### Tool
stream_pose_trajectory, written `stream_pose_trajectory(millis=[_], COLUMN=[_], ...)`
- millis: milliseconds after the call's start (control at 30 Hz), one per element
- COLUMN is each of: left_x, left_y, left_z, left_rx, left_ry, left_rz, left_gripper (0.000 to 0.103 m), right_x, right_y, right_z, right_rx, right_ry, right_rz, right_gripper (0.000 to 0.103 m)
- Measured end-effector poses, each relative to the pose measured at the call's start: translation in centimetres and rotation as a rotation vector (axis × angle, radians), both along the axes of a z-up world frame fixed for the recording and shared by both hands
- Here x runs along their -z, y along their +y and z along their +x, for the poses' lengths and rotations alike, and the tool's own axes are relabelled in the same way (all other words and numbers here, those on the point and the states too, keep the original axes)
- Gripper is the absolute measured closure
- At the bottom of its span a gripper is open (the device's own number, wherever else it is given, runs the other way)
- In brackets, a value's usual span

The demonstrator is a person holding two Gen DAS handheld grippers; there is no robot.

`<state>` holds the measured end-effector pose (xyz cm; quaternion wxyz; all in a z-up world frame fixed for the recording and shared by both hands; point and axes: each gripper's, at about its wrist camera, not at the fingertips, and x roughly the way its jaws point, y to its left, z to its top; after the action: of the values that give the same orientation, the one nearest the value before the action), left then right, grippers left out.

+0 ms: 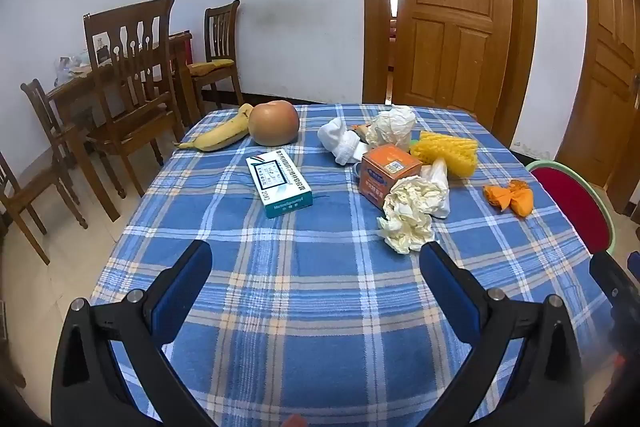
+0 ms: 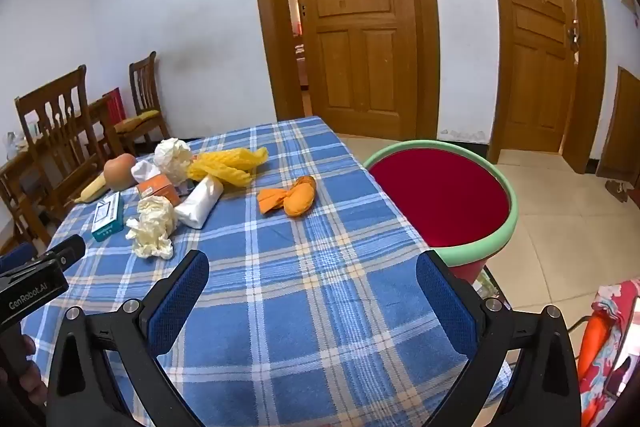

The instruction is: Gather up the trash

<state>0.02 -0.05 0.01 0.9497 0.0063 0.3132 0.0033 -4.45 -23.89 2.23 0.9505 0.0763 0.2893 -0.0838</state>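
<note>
Trash lies on the blue plaid tablecloth (image 1: 320, 307): a crumpled cream paper (image 1: 408, 211) (image 2: 154, 227), a second paper ball (image 1: 392, 125), a yellow foam net (image 1: 446, 151) (image 2: 228, 165), an orange wrapper (image 1: 510, 201) (image 2: 292, 199), an orange box (image 1: 386, 173) and a white packet (image 2: 200, 205). A red bin with a green rim (image 2: 432, 143) stands past the table's right edge. My left gripper (image 1: 315, 251) hovers open over bare cloth, its right finger close to the crumpled paper. My right gripper (image 2: 313, 259) is open too, short of the orange wrapper.
A banana (image 1: 220, 137), a round fruit (image 1: 274, 123), a teal-and-white box (image 1: 278, 183) and white cloth (image 1: 340, 141) share the far half of the table. Wooden chairs (image 1: 132, 79) stand at the left. Wooden doors (image 2: 360, 39) are behind, over tiled floor.
</note>
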Motion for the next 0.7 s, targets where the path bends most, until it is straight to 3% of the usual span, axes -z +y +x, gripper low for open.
stream_pose_trajectory(millis=[700], left_x=[-1.4], left_y=[0.6], left_z=[-0.4], left_rx=[-0.001], left_ry=[0.002], left_rz=[-0.005], left_gripper=[0.001], right_x=[-0.9], right_y=[0.6], right_z=[-0.2], right_rx=[-0.010], right_ry=[0.008], right_rz=[-0.019], right_gripper=[0.000])
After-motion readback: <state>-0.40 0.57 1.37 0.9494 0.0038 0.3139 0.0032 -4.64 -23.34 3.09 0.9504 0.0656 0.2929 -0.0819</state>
